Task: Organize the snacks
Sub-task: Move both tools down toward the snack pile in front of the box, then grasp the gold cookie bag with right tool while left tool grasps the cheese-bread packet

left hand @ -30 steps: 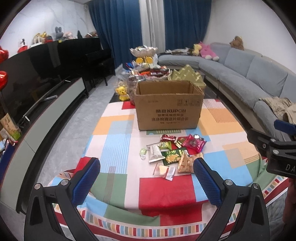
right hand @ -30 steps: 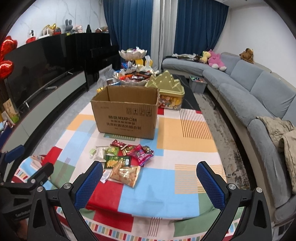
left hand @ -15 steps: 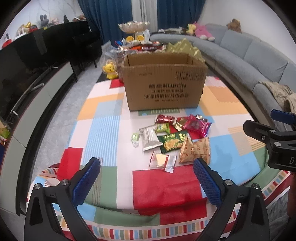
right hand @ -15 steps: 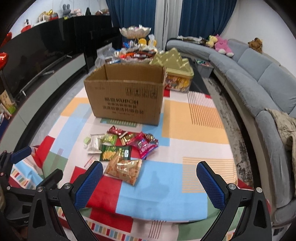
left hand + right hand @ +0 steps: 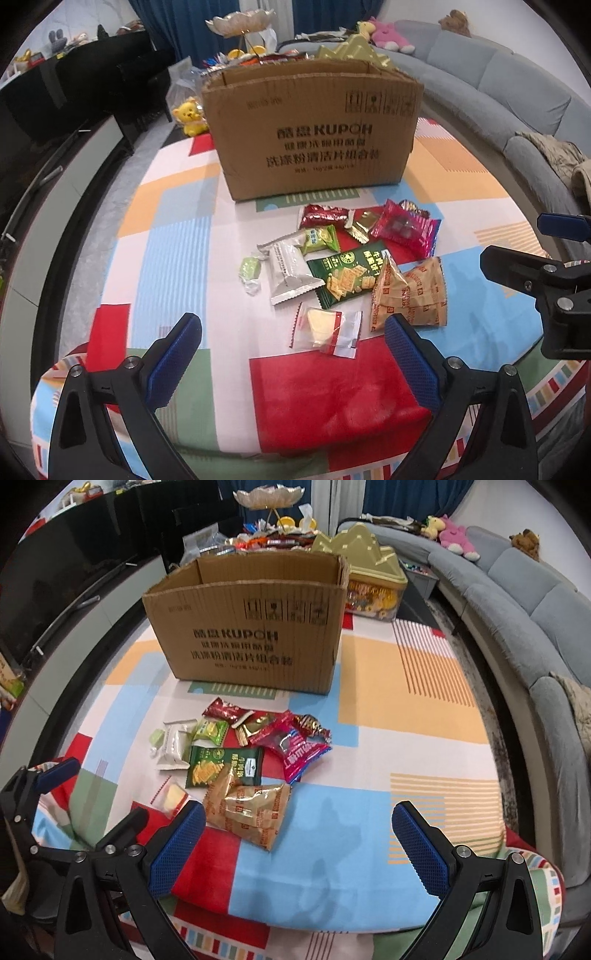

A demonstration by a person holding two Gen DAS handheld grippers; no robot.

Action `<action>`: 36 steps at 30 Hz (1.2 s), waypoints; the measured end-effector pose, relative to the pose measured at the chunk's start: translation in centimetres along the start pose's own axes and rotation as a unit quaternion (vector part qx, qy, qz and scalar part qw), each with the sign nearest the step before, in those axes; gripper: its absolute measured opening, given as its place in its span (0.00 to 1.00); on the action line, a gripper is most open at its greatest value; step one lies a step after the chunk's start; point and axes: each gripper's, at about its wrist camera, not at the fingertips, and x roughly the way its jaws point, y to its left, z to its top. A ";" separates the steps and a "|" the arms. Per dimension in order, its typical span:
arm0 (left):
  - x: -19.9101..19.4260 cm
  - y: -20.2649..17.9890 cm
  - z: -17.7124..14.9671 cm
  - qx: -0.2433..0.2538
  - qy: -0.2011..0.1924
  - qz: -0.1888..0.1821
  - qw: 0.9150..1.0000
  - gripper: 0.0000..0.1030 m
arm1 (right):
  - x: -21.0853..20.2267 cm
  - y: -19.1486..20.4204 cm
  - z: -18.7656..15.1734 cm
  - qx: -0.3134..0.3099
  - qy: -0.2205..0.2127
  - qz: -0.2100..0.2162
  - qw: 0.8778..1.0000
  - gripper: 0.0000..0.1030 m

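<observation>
We hold the left gripper (image 5: 291,347) and right gripper (image 5: 297,834) spread wide, empty, above the table (image 5: 332,384); snack packets (image 5: 347,258) lie just ahead, before the cardboard box (image 5: 314,129) (open-topped), nothing between.

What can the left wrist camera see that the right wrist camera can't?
Only the left wrist view shows the yellow teddy toy beside the box. Only the right wrist view shows the gold mountain-shaped tin whole, and a look inside the box. Both show the cardboard box, the snack pile and the patchwork cloth.
</observation>
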 end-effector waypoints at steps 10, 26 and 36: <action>2.8 -0.6 -0.6 0.023 0.020 -0.022 0.999 0.96 | 3.0 0.6 0.1 0.002 0.027 0.016 1.000 1.00; 5.4 -1.3 -1.1 0.037 0.040 -0.042 0.998 0.92 | 7.3 1.2 0.5 0.032 0.080 0.047 0.995 0.99; 6.8 -1.6 -1.3 0.039 0.050 -0.049 0.997 0.81 | 9.2 1.5 0.4 0.040 0.104 0.056 0.992 0.93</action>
